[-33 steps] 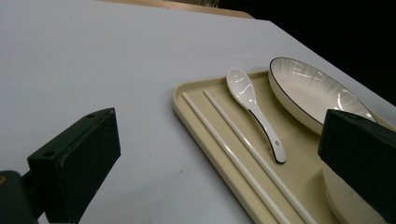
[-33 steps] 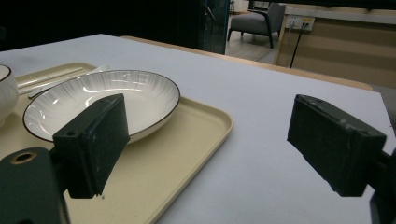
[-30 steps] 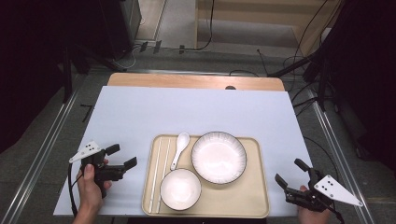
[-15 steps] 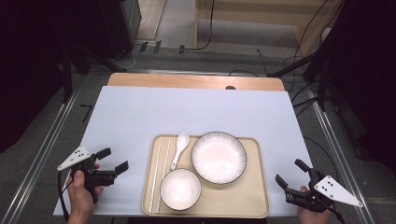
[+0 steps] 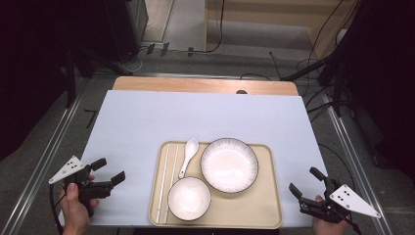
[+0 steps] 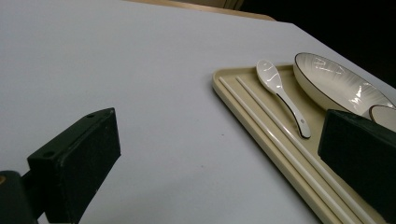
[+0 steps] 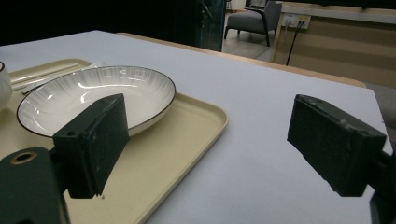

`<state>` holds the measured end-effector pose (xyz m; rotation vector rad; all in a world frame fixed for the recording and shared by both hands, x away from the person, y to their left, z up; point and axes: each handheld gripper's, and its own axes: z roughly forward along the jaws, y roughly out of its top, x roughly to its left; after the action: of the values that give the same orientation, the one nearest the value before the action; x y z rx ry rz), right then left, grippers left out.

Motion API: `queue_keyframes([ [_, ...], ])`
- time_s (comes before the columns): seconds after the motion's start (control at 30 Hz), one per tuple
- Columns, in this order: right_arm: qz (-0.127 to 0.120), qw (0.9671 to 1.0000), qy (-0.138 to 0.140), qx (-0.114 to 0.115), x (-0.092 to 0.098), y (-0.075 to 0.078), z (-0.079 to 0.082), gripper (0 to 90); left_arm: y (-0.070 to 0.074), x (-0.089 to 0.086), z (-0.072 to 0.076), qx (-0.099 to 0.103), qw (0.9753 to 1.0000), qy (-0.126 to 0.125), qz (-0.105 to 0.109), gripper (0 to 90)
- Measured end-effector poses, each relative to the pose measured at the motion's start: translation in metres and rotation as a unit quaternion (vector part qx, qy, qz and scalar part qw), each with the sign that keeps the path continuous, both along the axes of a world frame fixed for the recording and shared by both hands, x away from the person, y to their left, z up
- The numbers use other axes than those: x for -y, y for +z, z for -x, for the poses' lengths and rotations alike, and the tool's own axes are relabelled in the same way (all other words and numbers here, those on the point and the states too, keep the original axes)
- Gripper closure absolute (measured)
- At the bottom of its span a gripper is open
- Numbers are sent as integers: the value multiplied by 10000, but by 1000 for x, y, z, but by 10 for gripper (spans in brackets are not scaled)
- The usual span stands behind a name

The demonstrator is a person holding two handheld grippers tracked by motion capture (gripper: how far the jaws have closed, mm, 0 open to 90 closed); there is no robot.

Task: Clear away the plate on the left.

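**Tray setting between two idle grippers**

Near edge of table: the left gripper [image 5: 109, 172] is held in a hand [image 5: 74, 209] at the near left corner, jaws spread wide with nothing between them. The right gripper [image 5: 303, 182] is held at the near right corner, jaws likewise parted and empty. Both are seen well apart from the tray [image 5: 268, 215], one on either side of it.

The tray is a beige rectangle with rounded corners and a low raised rim, matte in finish (plastic, by the look of it). It rests on the white table cover [image 5: 147, 117] near the front edge.

On the tray, nearest: a small white bowl [image 5: 189, 198], round and glossy. Along the left rim a pair of slim white chopsticks [image 5: 163, 181] is laid, parallel and lengthwise. Farther back, a white ceramic spoon [image 5: 187, 156] lies beside the chopsticks, bowl end pointing away. To its right sits a shallow white plate [image 5: 229, 164], dark-rimmed, with fine radial lines near the edge; the small bowl is just beside it.

In the left gripper view the chopsticks [image 6: 280, 140] and spoon [image 6: 280, 93] are seen ahead of the right-hand jaw. In the right gripper view the plate [image 7: 102, 93] lies behind the left-hand jaw.

Beyond the cover, a wooden table edge [image 5: 195, 84] is exposed.
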<state>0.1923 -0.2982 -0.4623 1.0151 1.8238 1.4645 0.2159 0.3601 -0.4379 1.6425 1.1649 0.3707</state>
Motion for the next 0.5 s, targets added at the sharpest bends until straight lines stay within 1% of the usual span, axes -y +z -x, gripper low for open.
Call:
queue_keyframes([
  [0.2, -15, 10000, 21, -31, 0, -1, -1, 131, -1, -6, 5, 5, 10000, 4, -67, 0],
  [0.3, -12, 10000, 17, -32, 0, -1, 0, 131, -1, -9, 7, -1, 10000, 39, -67, 0],
  [0.5, -18, 10000, 45, -51, -2, -3, -1, 130, -2, -15, 10, 9, 9999, 72, -140, 0],
])
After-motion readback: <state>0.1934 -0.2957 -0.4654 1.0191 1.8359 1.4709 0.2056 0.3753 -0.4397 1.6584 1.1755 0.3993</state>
